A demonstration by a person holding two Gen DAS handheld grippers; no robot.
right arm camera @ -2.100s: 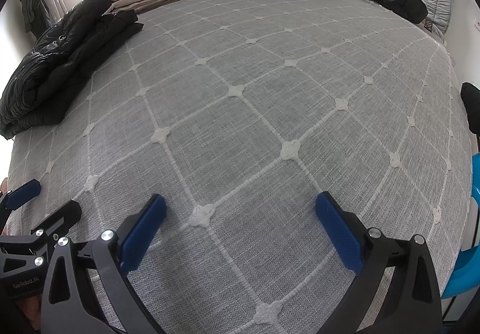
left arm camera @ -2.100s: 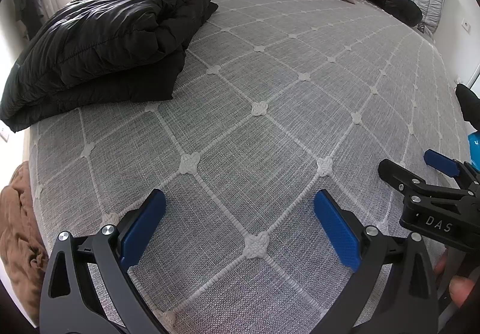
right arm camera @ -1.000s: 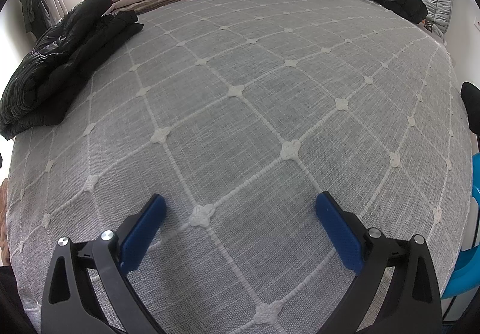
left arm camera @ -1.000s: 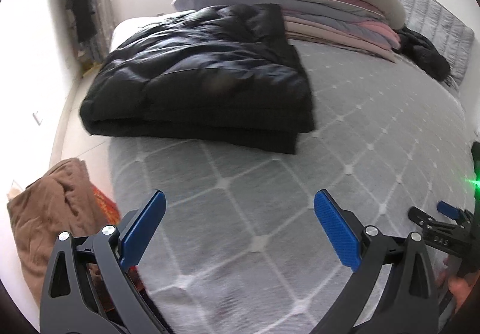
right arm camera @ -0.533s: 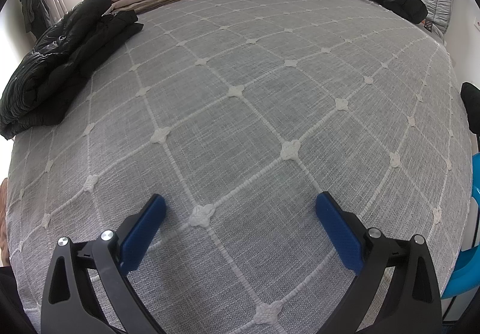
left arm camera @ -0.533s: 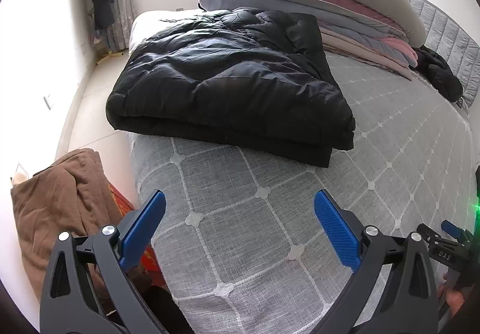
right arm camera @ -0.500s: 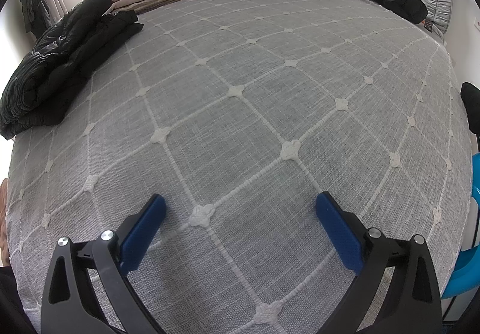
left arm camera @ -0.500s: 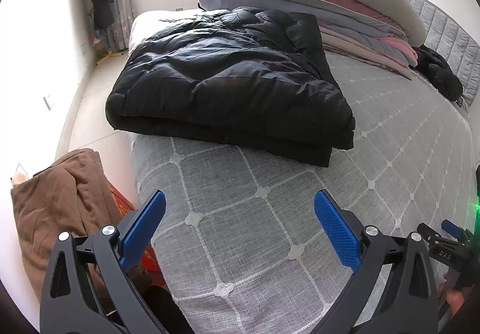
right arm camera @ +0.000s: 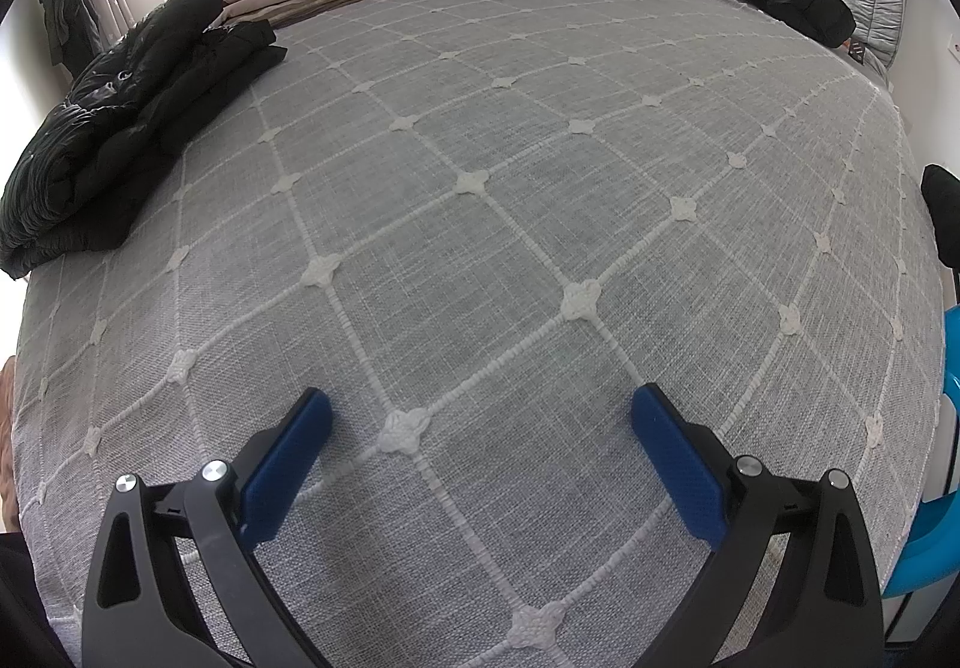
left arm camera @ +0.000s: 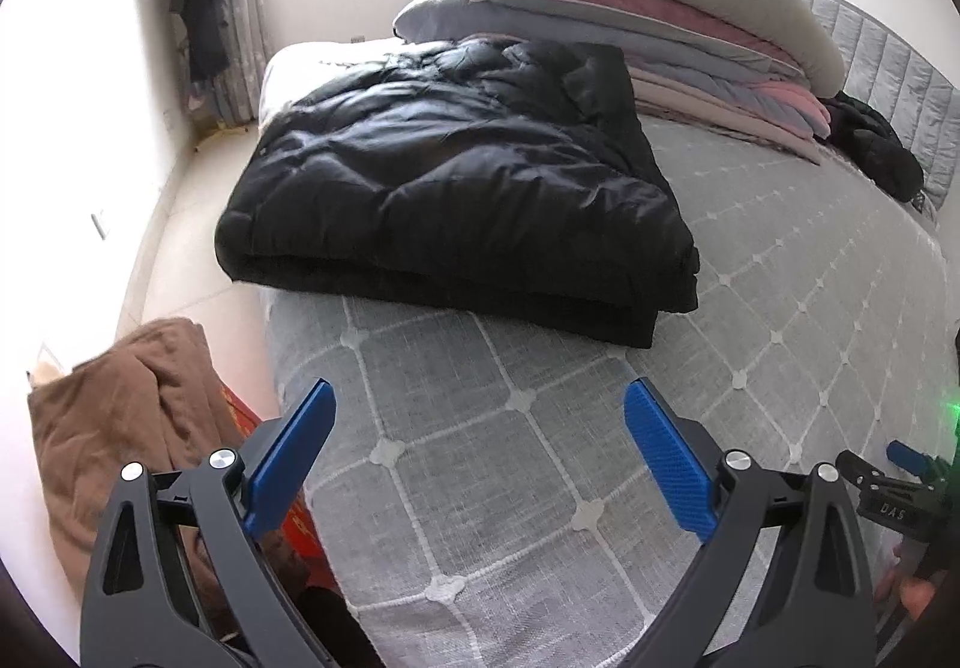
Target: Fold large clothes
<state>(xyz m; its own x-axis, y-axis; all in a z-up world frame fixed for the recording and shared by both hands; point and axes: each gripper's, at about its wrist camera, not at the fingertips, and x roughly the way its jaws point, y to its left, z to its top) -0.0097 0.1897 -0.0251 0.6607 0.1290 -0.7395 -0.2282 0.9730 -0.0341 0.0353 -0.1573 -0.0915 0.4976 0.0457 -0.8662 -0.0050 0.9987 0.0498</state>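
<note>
Both the left gripper (left arm camera: 480, 428) and right gripper (right arm camera: 480, 431) hang spread and empty above the grey quilted bedspread (right arm camera: 510, 248), the folded black puffer jacket (left arm camera: 456, 200) apparently touching stacked pastel blankets (left arm camera: 648, 26).

**Grey bed, black jacket, blue pads**

The bedspread (left arm camera: 750, 272) is grey, crossed by a white diamond grid with small white flowers. The folded jacket (left arm camera: 456, 188) is glossy black. Stacked quilts (left arm camera: 660, 32) run pink, lilac, beige. Gripper pads (right arm camera: 288, 464) are blue.
</note>
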